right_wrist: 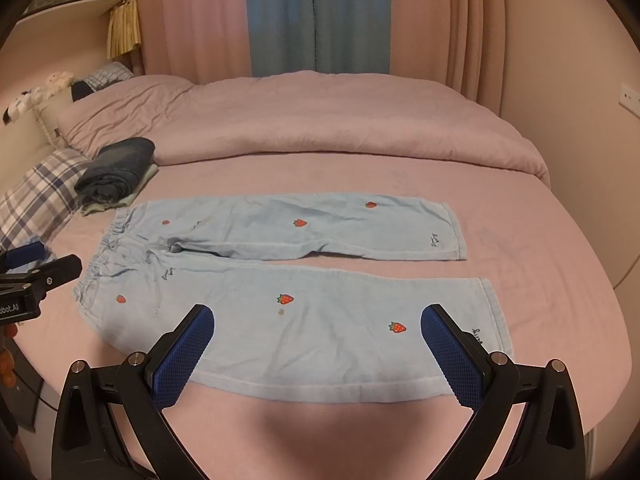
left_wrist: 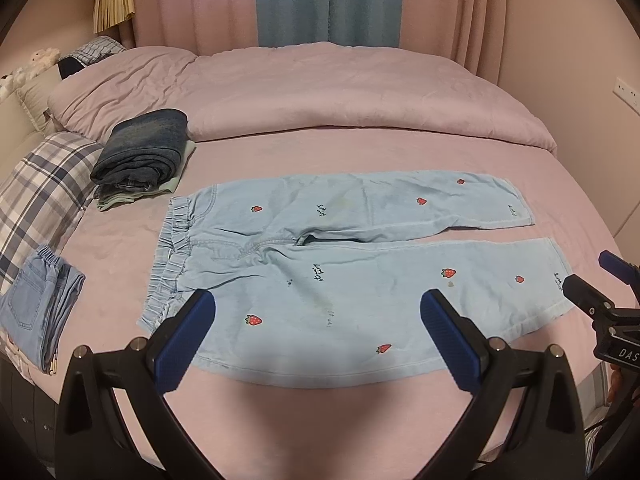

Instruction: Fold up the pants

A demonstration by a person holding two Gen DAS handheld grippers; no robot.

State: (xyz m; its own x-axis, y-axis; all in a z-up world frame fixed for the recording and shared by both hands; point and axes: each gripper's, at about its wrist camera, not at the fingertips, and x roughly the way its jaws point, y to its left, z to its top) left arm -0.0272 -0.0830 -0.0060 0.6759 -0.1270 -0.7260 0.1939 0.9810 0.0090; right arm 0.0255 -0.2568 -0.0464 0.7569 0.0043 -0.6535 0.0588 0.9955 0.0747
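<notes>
Since the pants (left_wrist: 340, 272) lay spread flat on the bed (left_wrist: 360, 148) with both legs apart, the fold had seemingly not begun. Both the left gripper (left_wrist: 318, 334) and the right gripper (right_wrist: 317, 344) hovered with fingers spread wide, gripping nothing. The near leg lay just beyond both pairs of fingertips. Next, each probably needed to pinch that leg's near edge.

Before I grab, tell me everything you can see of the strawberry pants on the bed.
The strawberry pants are light blue, thin denim-like fabric with small red strawberries and dark script embroidery. They lie flat and unfolded on the pink bed sheet, gathered elastic waistband toward the left, both legs spread rightward with a narrow gap between them. Faint stains mark the fabric. The left gripper and right gripper hover open over the near leg; neither holds it.
</notes>
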